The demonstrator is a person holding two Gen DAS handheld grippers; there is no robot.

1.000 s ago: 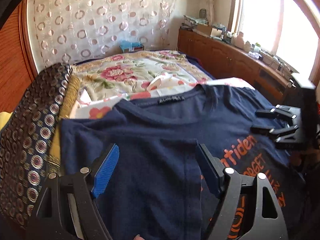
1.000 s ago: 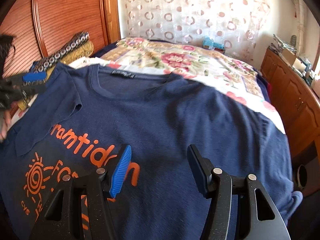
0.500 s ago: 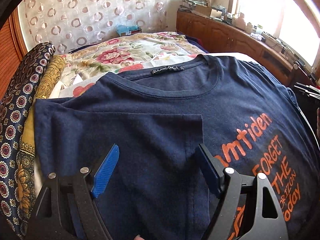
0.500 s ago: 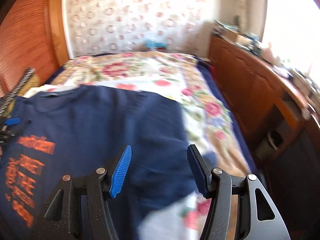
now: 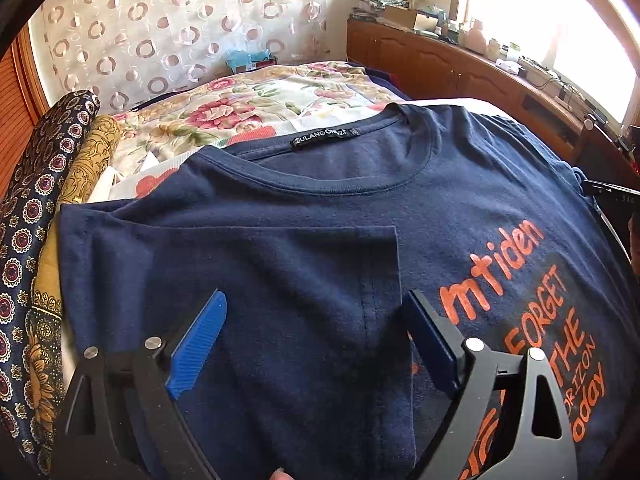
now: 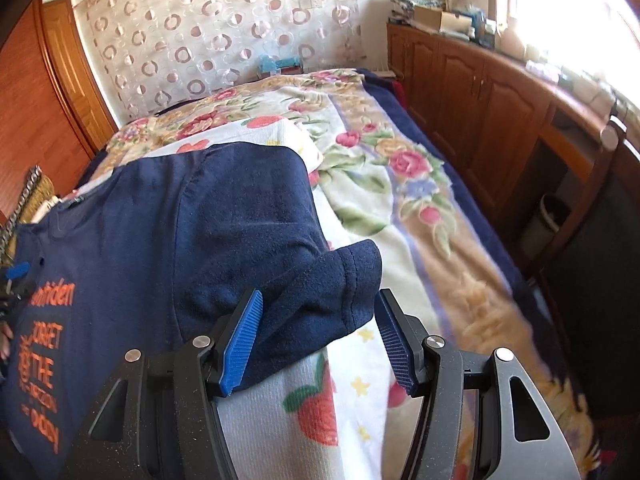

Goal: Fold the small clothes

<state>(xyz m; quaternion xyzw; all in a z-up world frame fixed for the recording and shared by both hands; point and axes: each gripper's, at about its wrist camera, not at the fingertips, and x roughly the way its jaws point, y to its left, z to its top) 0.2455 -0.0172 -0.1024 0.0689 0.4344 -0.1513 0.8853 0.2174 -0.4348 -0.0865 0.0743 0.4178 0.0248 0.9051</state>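
Observation:
A navy T-shirt (image 5: 320,208) with orange lettering lies face up on the bed. Its left side, sleeve included, is folded inward over the chest (image 5: 280,280). My left gripper (image 5: 316,340) is open and empty, hovering over that folded panel. In the right wrist view the shirt's other short sleeve (image 6: 340,292) sticks out over a strawberry-print cloth (image 6: 320,400). My right gripper (image 6: 318,340) is open, with the sleeve lying between its blue pads, not pinched. The left gripper's blue tip shows at the far left of the right wrist view (image 6: 16,270).
A floral blanket (image 6: 380,160) covers the bed. Patterned rolled bedding (image 5: 36,200) lies along the left edge. Wooden cabinets (image 6: 480,92) with clutter on top run along the right wall under a bright window. A dark bin (image 6: 548,220) stands by the cabinets.
My right gripper swung from the shirt's chest to its right sleeve, which now lies between the pads. My left gripper drew back slightly; the folded left panel now lies flat.

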